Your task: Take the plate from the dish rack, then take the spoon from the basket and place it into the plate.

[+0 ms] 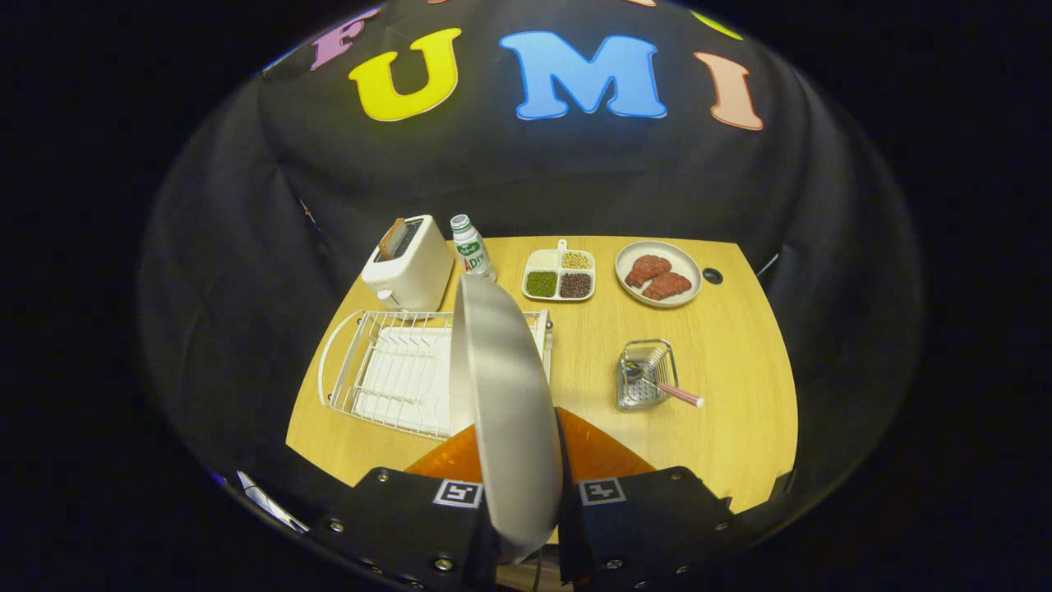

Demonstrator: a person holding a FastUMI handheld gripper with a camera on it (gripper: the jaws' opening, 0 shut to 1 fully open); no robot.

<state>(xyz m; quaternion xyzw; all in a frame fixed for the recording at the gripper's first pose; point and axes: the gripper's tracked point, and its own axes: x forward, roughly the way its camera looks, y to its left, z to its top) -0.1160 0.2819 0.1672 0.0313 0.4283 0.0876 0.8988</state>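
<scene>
A grey plate stands on edge between my fingers, held up above the table, and my gripper is shut on its rim. Below and to the left of it lies the white wire dish rack, with nothing standing in it. To the right of the fingers, a small metal basket holds a spoon with a pink handle that sticks out over the basket's right side.
Along the back of the wooden table stand a white toaster, a small bottle, a divided tray of beans and a plate with red meat pieces.
</scene>
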